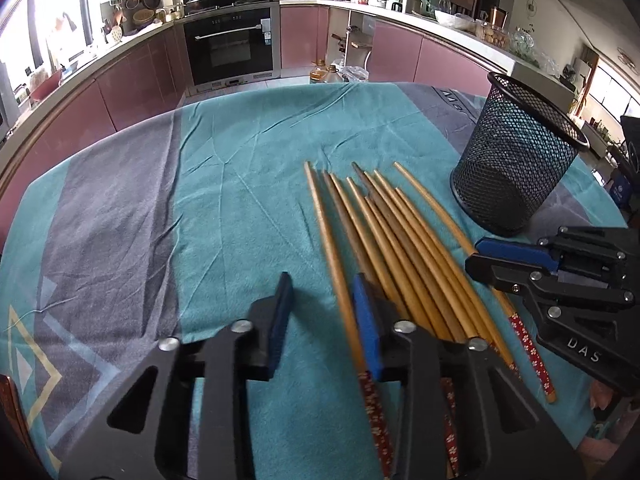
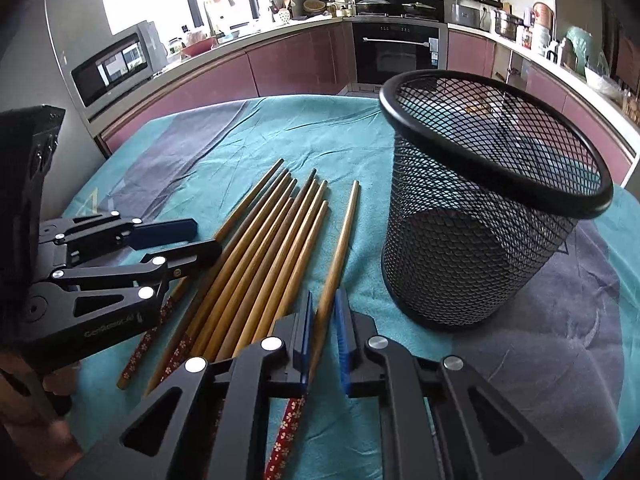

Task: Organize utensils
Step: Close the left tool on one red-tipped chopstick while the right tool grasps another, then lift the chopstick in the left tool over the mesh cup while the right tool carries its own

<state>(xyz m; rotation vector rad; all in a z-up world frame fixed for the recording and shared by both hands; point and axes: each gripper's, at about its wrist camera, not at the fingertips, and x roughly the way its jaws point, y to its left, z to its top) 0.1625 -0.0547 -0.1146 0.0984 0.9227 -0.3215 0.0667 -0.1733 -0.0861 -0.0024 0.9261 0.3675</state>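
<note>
Teal tablecloth (image 2: 248, 152) on the table, black mesh holder (image 2: 480, 216) upright and empty beside a row of wooden chopsticks (image 2: 256, 256). Right gripper (image 2: 324, 340) clamps the row's outermost chopstick nearest the holder. Left gripper (image 1: 320, 320) narrow, straddling the far-side chopstick; contact unclear.

Left gripper (image 1: 320, 292): black angular linkage frame, silver round screw heads, blue pads inside both fingers. Right gripper (image 2: 324, 312): same build; white lettering "DAS" on its black housing, seen from the left wrist view.
</note>
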